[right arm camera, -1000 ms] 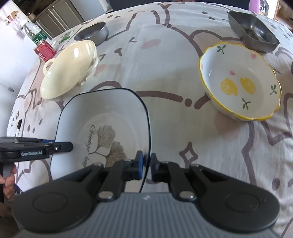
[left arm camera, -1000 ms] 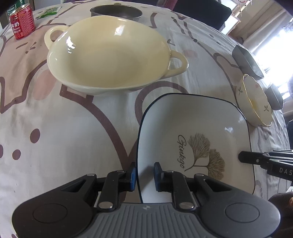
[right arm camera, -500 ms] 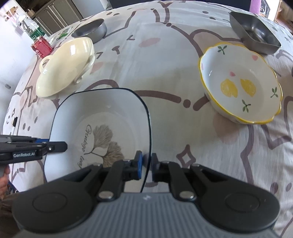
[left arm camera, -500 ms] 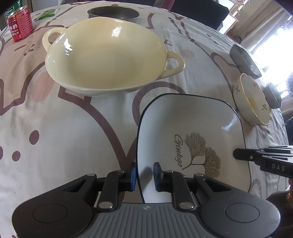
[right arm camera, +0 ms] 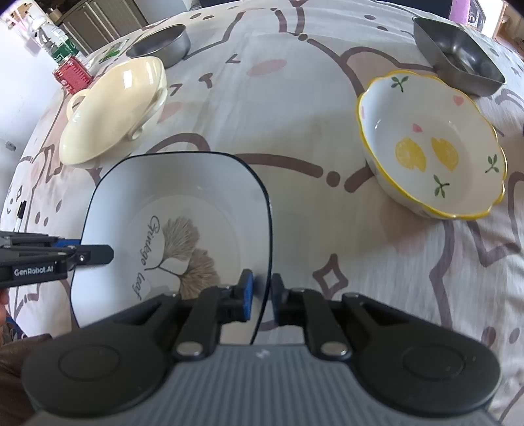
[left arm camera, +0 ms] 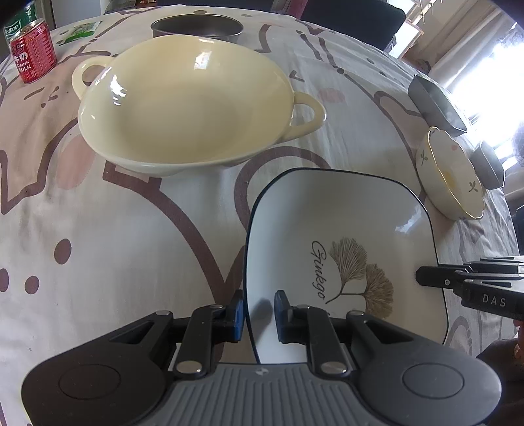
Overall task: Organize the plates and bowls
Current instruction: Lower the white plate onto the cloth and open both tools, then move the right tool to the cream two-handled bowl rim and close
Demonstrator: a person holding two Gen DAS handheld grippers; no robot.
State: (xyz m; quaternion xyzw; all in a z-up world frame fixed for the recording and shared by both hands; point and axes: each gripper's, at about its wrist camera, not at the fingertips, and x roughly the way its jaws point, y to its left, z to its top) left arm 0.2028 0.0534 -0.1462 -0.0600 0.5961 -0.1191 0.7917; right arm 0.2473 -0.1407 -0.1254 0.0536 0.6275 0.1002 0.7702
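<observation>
A square white plate (left arm camera: 344, 236) with a dark rim and a ginkgo print lies low over the patterned tablecloth (left arm camera: 114, 245). My left gripper (left arm camera: 258, 311) is shut on its left edge, one pad outside the rim and one inside. On the opposite edge of the plate (right arm camera: 183, 190), the jaws of my right gripper (right arm camera: 262, 298) are opening; the rim stands between the pads with a small gap showing. Each gripper shows in the other's view: the right gripper (left arm camera: 422, 278) and the left gripper (right arm camera: 98, 255).
A cream two-handled bowl (left arm camera: 183, 108) sits just beyond the plate. A lemon-print bowl (right arm camera: 432, 157) is to the right, a square steel dish (right arm camera: 458, 55) behind it. A round steel bowl (left arm camera: 196, 26) and a red milk can (left arm camera: 31, 52) stand at the far side.
The right gripper's pads have drawn slightly apart around the plate's rim. The left gripper keeps its hold, and neither hand has shifted.
</observation>
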